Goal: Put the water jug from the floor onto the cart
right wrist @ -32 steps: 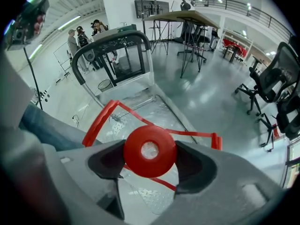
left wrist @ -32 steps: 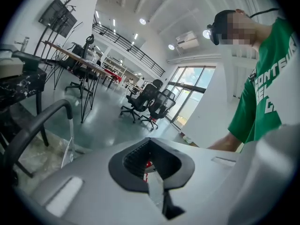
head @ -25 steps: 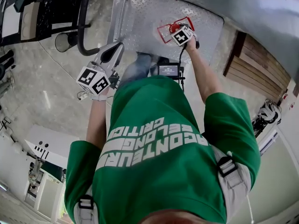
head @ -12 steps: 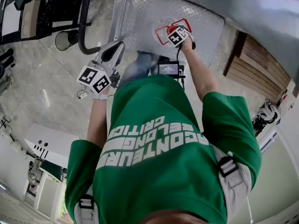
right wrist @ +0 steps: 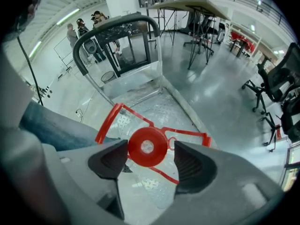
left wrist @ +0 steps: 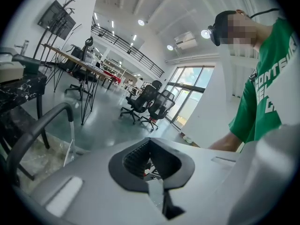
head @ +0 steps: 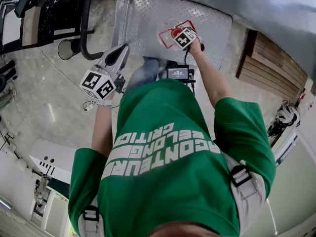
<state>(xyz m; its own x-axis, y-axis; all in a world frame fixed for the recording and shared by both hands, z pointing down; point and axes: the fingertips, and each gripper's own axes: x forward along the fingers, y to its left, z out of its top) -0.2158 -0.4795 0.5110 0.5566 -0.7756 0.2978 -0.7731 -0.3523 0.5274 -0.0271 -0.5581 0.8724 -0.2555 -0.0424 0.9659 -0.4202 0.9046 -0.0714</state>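
Jug (head: 167, 36) stands on the cart (head: 148, 14), on its bumpy metal deck, so the job looks about done. R gripper (right wrist: 151, 150) hangs right over the jug w/ its jaws spread. The red cap (right wrist: 146, 144) sits btw them: one jaw is at the cap's edge, the other has a gap, so no pinch. I think it's held like that bc the jug is down & can be let go. L gripper (left wrist: 150, 143) is pressed together w/ nothing in it, kept off to the side, prob. to stay out of the way. Jug is see-through; can't tell how much water is in it.
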